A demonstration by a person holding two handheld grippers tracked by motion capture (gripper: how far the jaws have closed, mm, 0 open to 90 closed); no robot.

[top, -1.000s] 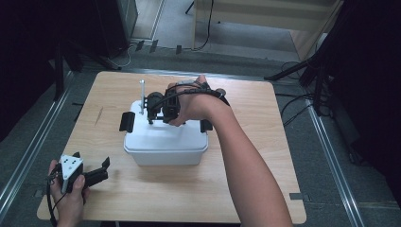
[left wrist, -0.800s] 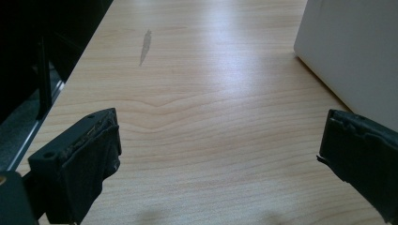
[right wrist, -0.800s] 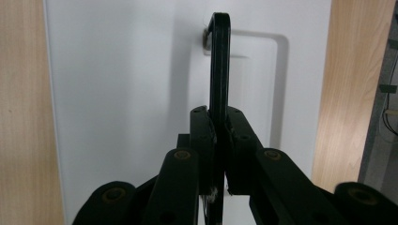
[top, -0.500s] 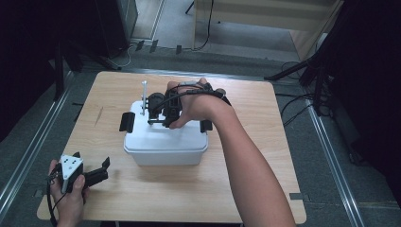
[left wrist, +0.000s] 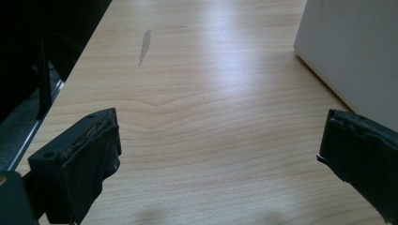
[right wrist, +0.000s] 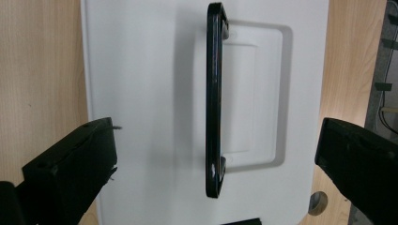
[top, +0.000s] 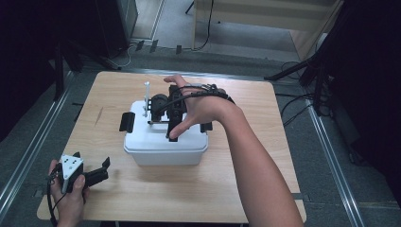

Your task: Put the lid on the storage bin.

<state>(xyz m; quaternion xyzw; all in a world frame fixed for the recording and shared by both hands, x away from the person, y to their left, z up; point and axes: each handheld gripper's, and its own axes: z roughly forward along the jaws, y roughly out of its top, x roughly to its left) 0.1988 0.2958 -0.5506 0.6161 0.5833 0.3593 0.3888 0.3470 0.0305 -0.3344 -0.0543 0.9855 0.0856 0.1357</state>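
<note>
Where dark floor surrounds it, wooden table (top: 246,194) bears white box (top: 165,146).

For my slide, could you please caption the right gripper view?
Right gripper, jaws open, above the black handle of the white box.

A light wooden table (top: 246,198) carries a white plastic box (top: 165,149) near its middle, closer to the left edge; a dark streak (top: 98,116) marks the wood beside it.
</note>
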